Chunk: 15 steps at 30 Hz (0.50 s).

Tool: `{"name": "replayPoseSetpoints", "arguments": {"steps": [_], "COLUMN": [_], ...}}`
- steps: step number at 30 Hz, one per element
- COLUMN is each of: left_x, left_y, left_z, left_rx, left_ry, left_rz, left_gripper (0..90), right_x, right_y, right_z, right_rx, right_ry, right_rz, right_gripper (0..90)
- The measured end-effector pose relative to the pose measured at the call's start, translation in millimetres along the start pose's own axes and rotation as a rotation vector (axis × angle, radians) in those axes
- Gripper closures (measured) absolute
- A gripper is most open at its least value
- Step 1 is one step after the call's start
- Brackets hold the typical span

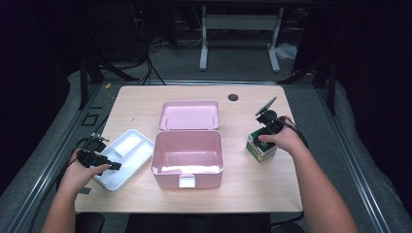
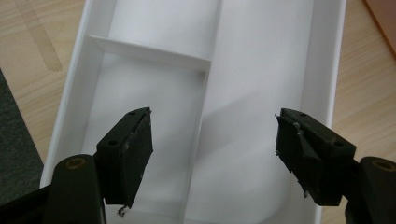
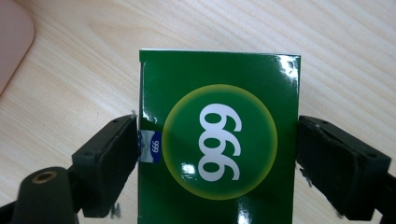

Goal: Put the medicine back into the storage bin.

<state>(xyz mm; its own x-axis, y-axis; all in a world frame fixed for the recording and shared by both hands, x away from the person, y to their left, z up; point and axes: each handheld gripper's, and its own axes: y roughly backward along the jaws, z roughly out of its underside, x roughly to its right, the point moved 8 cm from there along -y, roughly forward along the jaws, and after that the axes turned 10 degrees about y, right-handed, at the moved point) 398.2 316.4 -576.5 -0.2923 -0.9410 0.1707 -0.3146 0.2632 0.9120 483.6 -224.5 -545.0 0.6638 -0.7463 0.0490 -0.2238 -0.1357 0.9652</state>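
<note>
The green box (image 3: 219, 140) with the big white 999 on it sits on the counter (image 1: 243, 194), to the right of the pink case (image 1: 187, 158). The right gripper (image 3: 217, 154) is down over it. Its two black jaws stand one on each side of the box. The left jaw looks like it touches the side with the little blue sticker, and the right jaw is right up against the other side. It is hard to tell if they are squeezing yet, so the box may be held or may only be about to be held. The box looks like it rests on the counter, not lifted.

The pink case is open in the middle of the counter. Its lid (image 1: 189, 115) is flipped back and the inside looks bare.

To the left of the case lies the white tray (image 2: 261, 70), with thin walls that split it into parts. It is just beside the case. The left gripper (image 1: 99, 160) hangs over the tray with its jaws spread wide, and nothing is between them.

So the tray seems to be out and set down, and that part looks done. The green box is likely next. It has yet to be picked up and moved, maybe into the pink case, and the lid is not closed yet.
</note>
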Motion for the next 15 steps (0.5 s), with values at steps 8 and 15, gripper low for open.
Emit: {"name": "replayPoseSetpoints", "arguments": {"steps": [8, 15], "left_x": [0.9, 1.5], "left_y": [-0.5, -0.7], "left_z": [0.0, -0.2], "left_rx": [-0.004, -0.002], "left_ry": [-0.001, 0.0], "left_rz": [-0.001, -0.001], "left_gripper": [27.4, 27.4], "right_x": [1.2, 1.5], "right_y": [-4.5, -6.5], "right_z": [-0.7, -0.2], "right_rx": [-0.044, -0.06], "right_ry": [0.007, -0.003], "right_rz": [-0.017, -0.021], "right_gripper": [13.8, 14.6]}}
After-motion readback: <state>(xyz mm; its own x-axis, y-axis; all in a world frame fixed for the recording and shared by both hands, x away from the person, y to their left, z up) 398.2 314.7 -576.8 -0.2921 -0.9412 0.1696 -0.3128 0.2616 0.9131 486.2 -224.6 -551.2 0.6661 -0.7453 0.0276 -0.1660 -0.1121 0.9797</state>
